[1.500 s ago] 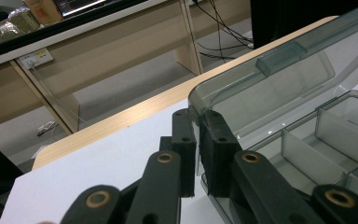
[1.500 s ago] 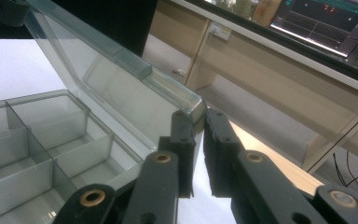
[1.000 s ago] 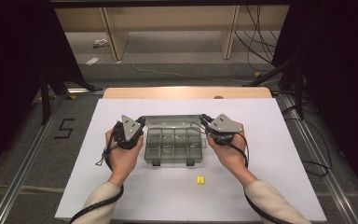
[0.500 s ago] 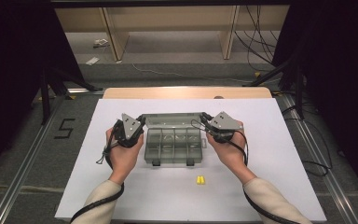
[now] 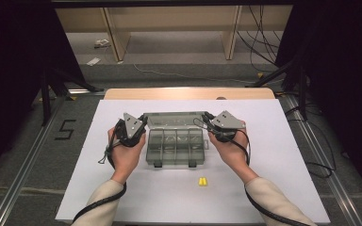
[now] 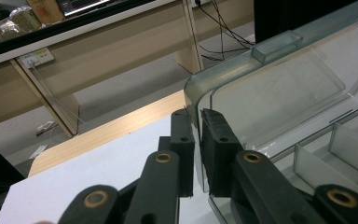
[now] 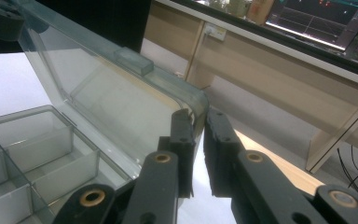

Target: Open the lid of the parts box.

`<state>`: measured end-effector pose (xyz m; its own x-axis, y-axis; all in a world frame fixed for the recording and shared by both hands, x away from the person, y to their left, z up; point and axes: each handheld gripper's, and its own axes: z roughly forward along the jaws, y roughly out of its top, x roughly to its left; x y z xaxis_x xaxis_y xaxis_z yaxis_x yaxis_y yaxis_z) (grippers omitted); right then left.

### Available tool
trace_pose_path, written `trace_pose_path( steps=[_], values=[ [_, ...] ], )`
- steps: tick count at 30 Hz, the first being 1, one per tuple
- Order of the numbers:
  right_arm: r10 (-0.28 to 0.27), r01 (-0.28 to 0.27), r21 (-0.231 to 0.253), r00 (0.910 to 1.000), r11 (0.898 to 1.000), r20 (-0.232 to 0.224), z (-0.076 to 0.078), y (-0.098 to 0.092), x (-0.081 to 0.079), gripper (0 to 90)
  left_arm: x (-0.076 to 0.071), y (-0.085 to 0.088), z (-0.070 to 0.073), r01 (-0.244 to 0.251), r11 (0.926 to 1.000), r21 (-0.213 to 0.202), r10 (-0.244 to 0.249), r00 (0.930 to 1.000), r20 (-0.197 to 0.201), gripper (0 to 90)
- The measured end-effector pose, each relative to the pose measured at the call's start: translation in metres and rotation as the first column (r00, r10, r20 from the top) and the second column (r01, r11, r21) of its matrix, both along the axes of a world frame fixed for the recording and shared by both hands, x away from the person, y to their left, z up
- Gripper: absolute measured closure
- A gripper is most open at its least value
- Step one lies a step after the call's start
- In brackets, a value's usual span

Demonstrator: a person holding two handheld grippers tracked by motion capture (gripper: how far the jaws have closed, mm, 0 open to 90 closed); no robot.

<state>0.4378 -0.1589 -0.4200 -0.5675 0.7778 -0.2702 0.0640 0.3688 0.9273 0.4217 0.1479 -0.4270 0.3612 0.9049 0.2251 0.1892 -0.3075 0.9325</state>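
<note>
Floor, far left: the figure "5" [image 5: 64, 130] marked in black beside the tabletop [image 5: 99, 188]; no other writing is legible, and the box carries no brand or label that can be read.

Left tongs [image 5: 140, 123]: held in the person's left hand [image 5: 124, 153], at the left rear corner of the box. In the left gripper view the left tongs [image 6: 198, 119] stand almost fully closed, the two black jaws clenched on the thin edge of the clear lid [image 6: 279, 88] at its rounded corner. The plastic wall sits between the pads, touched from both sides.

Compartment box [image 5: 175, 146]: clear greyish plastic, divided into several compartments, lying at the middle of the white tabletop between the two hands. Its lid [image 5: 174, 117] is lifted and stands tilted along the far side, hinged to the tray. A moulded latch tab [image 6: 277, 44] sits on the lid's upper edge.

Small yellow item [image 5: 201, 181]: lying on the tabletop just in front of the box, apart from it, nearer the person.

Right tongs [image 5: 208, 121]: held in the right hand [image 5: 230, 147], at the right rear corner of the box. In the right gripper view the right tongs [image 7: 198, 120] are likewise nearly closed, jaws clenched on the lid's corner edge [image 7: 193, 100].
</note>
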Motion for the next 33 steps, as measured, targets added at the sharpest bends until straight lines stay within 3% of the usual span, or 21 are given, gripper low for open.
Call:
trace_pose_path(
  steps=[19,33],
  values=[
    [-0.014,0.014,0.017,0.9999,1.0,-0.005,0.0,0.001,0.008,83.0,0.007,0.0,-0.002,-0.004,1.0,-0.009,0.004,1.0,-0.003,83.2],
    [-0.023,0.023,0.023,0.9997,0.999,-0.007,-0.001,0.002,0.012,82.9,0.01,0.0,-0.004,-0.015,0.9989,-0.044,0.015,0.9999,-0.006,84.0]
  ],
)
